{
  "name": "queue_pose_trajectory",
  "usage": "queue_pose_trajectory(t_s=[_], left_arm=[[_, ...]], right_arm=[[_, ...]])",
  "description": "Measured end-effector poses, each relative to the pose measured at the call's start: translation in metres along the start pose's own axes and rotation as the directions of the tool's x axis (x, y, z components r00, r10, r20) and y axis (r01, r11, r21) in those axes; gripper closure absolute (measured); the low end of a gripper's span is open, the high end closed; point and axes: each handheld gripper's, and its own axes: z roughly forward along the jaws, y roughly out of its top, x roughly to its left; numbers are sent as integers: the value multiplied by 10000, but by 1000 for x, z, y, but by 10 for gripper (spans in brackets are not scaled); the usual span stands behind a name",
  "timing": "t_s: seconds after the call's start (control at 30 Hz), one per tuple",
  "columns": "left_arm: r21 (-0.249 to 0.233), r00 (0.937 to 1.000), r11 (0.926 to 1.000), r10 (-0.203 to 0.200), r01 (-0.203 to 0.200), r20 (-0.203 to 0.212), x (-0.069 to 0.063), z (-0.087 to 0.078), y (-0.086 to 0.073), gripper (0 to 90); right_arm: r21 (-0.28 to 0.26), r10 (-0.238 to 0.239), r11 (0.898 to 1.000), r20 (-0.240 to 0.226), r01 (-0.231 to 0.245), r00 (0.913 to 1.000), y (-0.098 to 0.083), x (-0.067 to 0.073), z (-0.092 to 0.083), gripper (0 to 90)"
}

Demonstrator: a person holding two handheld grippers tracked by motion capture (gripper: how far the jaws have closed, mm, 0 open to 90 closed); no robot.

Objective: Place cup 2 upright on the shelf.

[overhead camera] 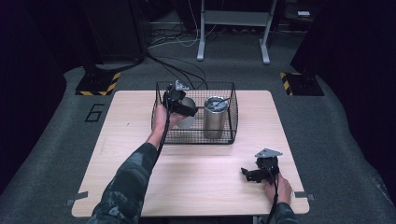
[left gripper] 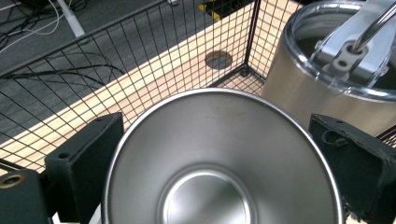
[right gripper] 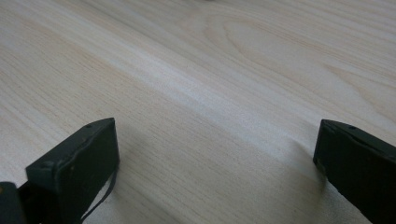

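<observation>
Here the left hand-held gripper (overhead camera: 186, 109) clamps a rigid, light, slippery steel cup (left gripper: 219, 163) by its sides inside the wire basket (overhead camera: 196, 138) on the table (overhead camera: 196, 182), left of a lidded tumbler (overhead camera: 215, 116); right hand-held gripper (overhead camera: 250, 173) rests apart, empty.

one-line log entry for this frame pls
left gripper: shut on steel cup, in wire basket | lidded tumbler: upright in basket | right gripper: open, over table

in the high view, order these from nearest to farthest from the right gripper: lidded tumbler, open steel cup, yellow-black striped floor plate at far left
1. The lidded tumbler, standing in the right part of the wire basket, up and left of the right gripper.
2. The open steel cup, in the basket's left part, between the left gripper's jaws.
3. The striped floor plate, on the floor beyond the table's far left corner.
</observation>
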Motion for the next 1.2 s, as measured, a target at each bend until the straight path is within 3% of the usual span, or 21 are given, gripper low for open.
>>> queue_pose_trajectory(t_s=[0.53, 1.2], left_arm=[[211, 9999, 9997, -129, 128, 31, 2, 11, -6, 63], [819, 9999, 9966, -119, 112, 77, 3, 28, -12, 62]], right_arm=[[-1, -2, 10000, 2, 2, 10000, 0, 0, 0, 0], [14, -115, 9999, -14, 115, 9999, 0, -1, 0, 0]])
